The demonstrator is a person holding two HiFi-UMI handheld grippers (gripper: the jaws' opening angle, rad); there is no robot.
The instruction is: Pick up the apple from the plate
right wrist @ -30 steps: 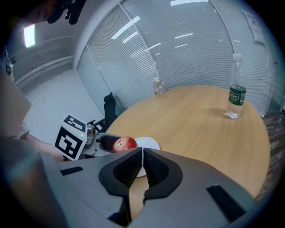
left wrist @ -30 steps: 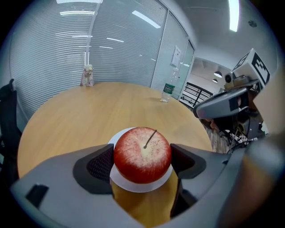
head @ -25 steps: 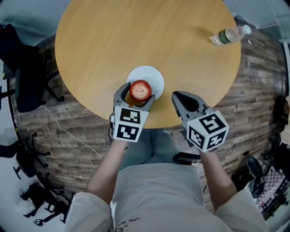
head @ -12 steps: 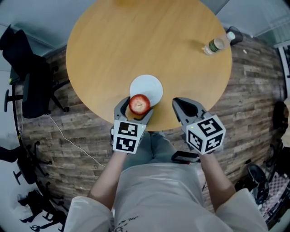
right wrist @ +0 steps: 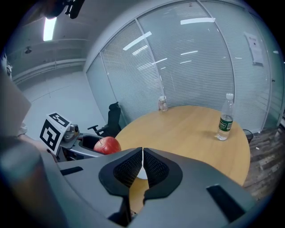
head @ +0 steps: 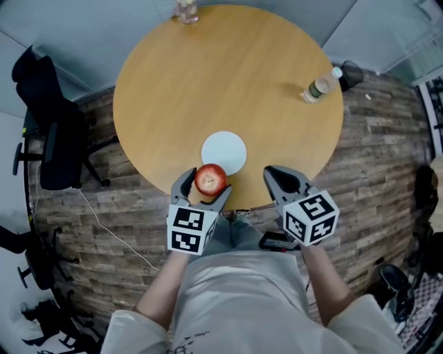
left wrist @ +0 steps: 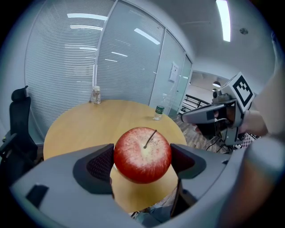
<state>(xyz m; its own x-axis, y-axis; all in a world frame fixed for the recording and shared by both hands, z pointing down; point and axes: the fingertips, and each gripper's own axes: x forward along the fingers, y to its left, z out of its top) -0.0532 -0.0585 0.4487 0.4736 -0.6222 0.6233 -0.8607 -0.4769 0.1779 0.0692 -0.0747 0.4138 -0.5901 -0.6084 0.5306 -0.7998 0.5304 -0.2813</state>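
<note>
The red apple (head: 210, 179) hangs in the air above the near edge of the round wooden table (head: 228, 83), with my left gripper (head: 205, 183) shut on it. In the left gripper view the apple (left wrist: 143, 154) sits between both pads, stem up. The white plate (head: 223, 152) lies bare on the table just beyond the apple. My right gripper (head: 280, 181) is shut on nothing, to the right of the apple over the table's near edge. From the right gripper view the apple (right wrist: 107, 145) shows at the left, and a sliver of the plate (right wrist: 140, 173) behind the jaws.
A plastic water bottle (head: 318, 86) stands at the table's far right edge, and a small clear jar (head: 185, 11) at its far edge. A black office chair (head: 48, 124) stands to the left. The floor is brick-patterned, with a cable on it.
My left gripper has lifted the apple off the plate and drawn it back toward me; the plate is now bare. The head view has risen, showing more of the table.
</note>
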